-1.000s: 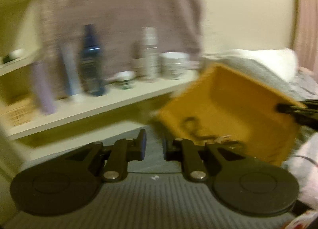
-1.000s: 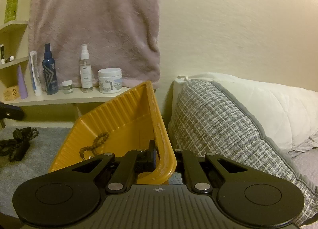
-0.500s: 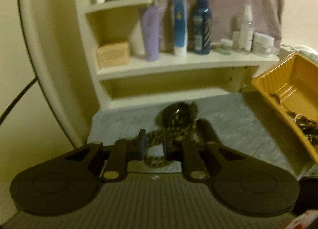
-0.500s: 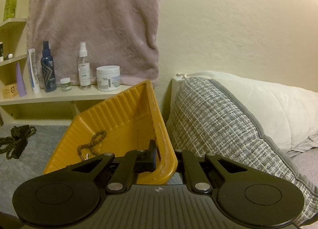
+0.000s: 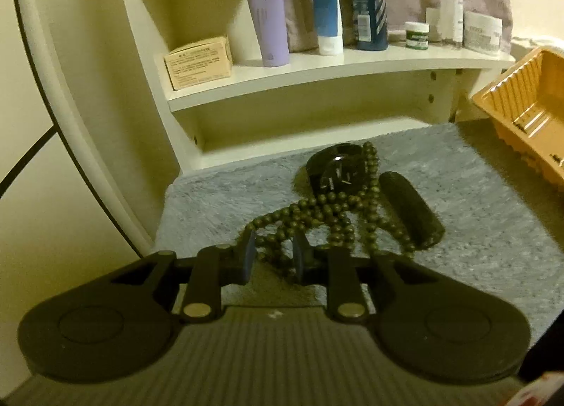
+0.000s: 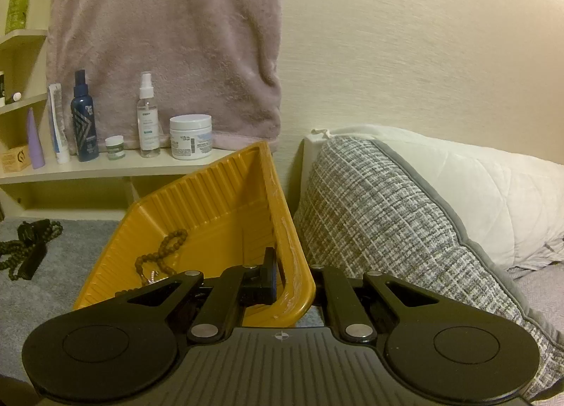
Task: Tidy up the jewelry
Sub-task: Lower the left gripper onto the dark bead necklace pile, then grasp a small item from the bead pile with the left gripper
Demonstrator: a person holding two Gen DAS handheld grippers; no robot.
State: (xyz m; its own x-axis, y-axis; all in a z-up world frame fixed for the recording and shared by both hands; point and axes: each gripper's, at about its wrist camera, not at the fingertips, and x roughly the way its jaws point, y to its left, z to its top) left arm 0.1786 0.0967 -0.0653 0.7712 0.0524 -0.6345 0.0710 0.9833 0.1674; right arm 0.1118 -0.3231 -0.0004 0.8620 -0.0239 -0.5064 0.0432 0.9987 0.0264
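Observation:
A long string of dark green beads lies tangled on the grey blanket, with a black watch and its strap in it. My left gripper is open and low over the blanket, with a loop of the beads between its fingers. My right gripper is shut on the rim of the yellow tray, which is tilted. A brown bead bracelet lies inside the tray. The tray also shows at the right edge of the left wrist view. The bead pile shows far left in the right wrist view.
A cream shelf stands behind the blanket with bottles, jars and a small box. A pink towel hangs on the wall. A checked grey pillow and a white pillow lie right of the tray.
My left gripper swung left away from the tray, came down to the bead pile and now has its fingers around a loop of beads. The right gripper still holds the tray.

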